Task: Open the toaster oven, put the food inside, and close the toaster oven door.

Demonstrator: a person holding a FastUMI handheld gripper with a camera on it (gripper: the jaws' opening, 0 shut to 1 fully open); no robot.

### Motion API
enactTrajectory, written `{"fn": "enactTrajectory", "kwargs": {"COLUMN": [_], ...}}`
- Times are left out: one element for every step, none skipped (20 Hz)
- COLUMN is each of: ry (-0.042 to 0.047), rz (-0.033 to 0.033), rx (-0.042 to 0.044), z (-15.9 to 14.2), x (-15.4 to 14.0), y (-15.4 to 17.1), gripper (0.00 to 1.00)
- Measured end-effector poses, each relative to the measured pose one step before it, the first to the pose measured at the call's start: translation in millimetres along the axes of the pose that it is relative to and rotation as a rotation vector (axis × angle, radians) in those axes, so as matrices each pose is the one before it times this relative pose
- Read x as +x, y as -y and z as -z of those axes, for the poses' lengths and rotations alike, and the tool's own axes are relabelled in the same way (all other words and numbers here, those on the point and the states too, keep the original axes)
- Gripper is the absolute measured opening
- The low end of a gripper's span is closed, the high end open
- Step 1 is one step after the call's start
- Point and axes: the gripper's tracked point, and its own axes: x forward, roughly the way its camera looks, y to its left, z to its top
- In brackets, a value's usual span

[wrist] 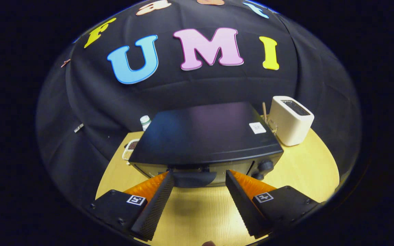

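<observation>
Oven (204, 136): black toaster oven, centre of the counter (303, 171), seen from above and in front. Flat dark top, glossy, with a faint sheen; a small white sticker (257, 127) near its right rear corner. Front face largely hidden under the top's overhang; a strip of door glass shows below the edge. Door shut. Handle (193, 178): dark, curved bar across the upper front, jutting toward the camera. Knobs (264, 166): two dark round ones, stacked at the right end of the front.

Tongs (199, 179): apart, holding nothing. The two fingertips stand either side of the handle, level with it, the left tip at its left end and the right tip just past its right end; whether either touches it cannot be told.

Counter: pale wood, round-edged, bare between the fingers.

Toaster (291, 119): cream slot toaster, right of the oven and behind its front, close to its rear corner.

Bottle (145, 121): small, white-capped, behind the oven's left rear corner.

Tray (130, 149): pale shallow container at the oven's left side, partly hidden; contents unclear.
</observation>
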Motion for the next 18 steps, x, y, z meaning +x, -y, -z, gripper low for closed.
{"fn": "enactTrajectory", "kwargs": {"ry": [0.03439,0.03362,0.02951,0.0321,0.02965,0.03236,0.02974,0.02525,0.02488,0.02537,0.02903,0.02473,0.02574,0.03054,0.02718,0.02935,0.02534,0.02188], "rz": [-0.00284,-0.00358,-0.00335,-0.00522,-0.00382,-0.004,-0.00595,-0.00442,-0.00667,-0.00582,-0.00248,-0.00314,-0.00213,-0.00225,0.00113,-0.00069,-0.0026,-0.00009], "rx": [-0.01073,-0.01079,-0.01026,-0.00666,-0.00591,-0.00165,-0.0003,0.00116,0.00394,0.00353,0.00576,0.01109,0.01194,0.00839,0.00435,0.00054,-0.00238,-0.00665], "z": [-10.53,-10.39,-8.94,-11.36,-12.86,-12.8,-13.94,-13.21,-13.18,-15.06,-15.86,-13.93,-14.77,-14.95,-15.22,-15.31,-12.19,-12.11], "x": [-7.3,-7.14,-9.7,-8.1,-7.5,-6.79,-6.33,-6.86,-6.14,-5.52,-5.2,-4.33,-6.04,-4.77,-4.97,-4.15,-4.97,-3.83], "y": [1.19,1.87,2.0,2.09,2.16,3.14,2.07,2.81,2.27,2.63,4.06,3.56,4.65,5.16,7.06,7.12,6.84,7.66], "gripper": [0.99,0.99,0.99,0.99,0.99,0.99,0.99,0.99,0.99,0.99,0.99,0.99,0.98,0.98,0.99,0.98,0.98,0.98]}}
